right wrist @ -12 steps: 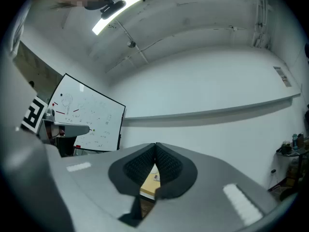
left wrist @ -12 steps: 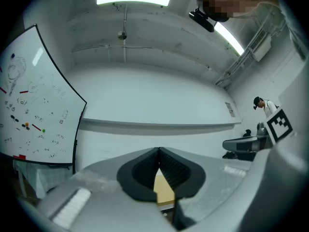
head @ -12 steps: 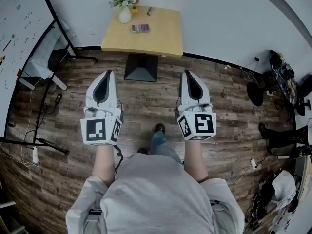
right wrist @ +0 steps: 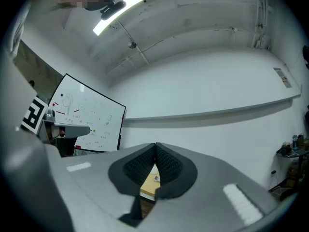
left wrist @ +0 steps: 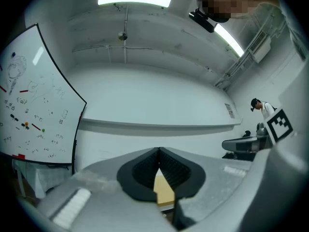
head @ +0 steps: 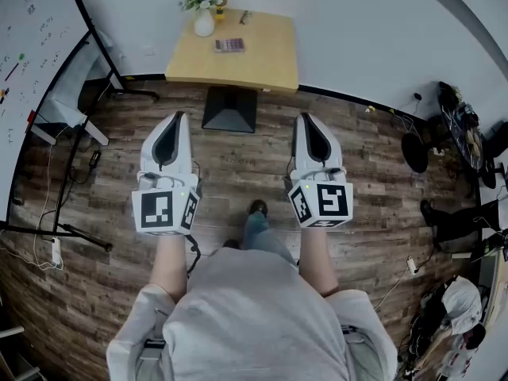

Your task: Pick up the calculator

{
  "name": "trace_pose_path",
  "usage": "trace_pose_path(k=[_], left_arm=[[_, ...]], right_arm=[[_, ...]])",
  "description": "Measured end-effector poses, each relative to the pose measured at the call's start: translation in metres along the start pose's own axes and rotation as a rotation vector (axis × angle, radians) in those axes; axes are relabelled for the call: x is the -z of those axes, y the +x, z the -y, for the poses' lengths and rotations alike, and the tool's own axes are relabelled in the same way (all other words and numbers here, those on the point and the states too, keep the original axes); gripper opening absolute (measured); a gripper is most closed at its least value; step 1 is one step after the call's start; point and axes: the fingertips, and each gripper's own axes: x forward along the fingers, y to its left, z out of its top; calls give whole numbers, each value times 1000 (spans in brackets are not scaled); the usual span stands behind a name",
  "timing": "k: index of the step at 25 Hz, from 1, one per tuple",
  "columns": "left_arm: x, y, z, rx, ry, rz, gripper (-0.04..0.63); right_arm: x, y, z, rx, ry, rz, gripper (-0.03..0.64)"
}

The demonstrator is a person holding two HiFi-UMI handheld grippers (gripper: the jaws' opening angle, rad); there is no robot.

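The calculator (head: 228,46) is a small dark slab lying flat on a square wooden table (head: 262,58) against the far wall in the head view. Both grippers are held side by side over the floor, well short of the table. My left gripper (head: 178,118) is shut with nothing between its jaws, and so is my right gripper (head: 305,119). In the left gripper view only a sliver of the table (left wrist: 163,191) shows between the shut pads. The right gripper view shows the table edge (right wrist: 147,186) and a small object, perhaps the calculator (right wrist: 156,178).
A white vase of flowers (head: 203,21) and a small pen-like item (head: 244,17) also sit on the table. A black base (head: 230,110) stands under it. A whiteboard on a stand (head: 36,70) is at the left. Cables, bags and black stools (head: 452,149) crowd the right.
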Motion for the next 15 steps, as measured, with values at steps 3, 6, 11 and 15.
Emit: trace_pose_path(k=[3,6,11,15], left_arm=[[1,2,-1,1,3,3,6],[5,8,0,3,8,-2,5],[13,27,-4,13,4,-8,5],[17,51,-15,0,5,-6,5]], right_arm=[[2,1,-1,-2,-5,0,-2],[4,6,5,9,-7,6,-2],[6,25,13,3,-22,34,0],[11,52,20,-10,-14,37,0]])
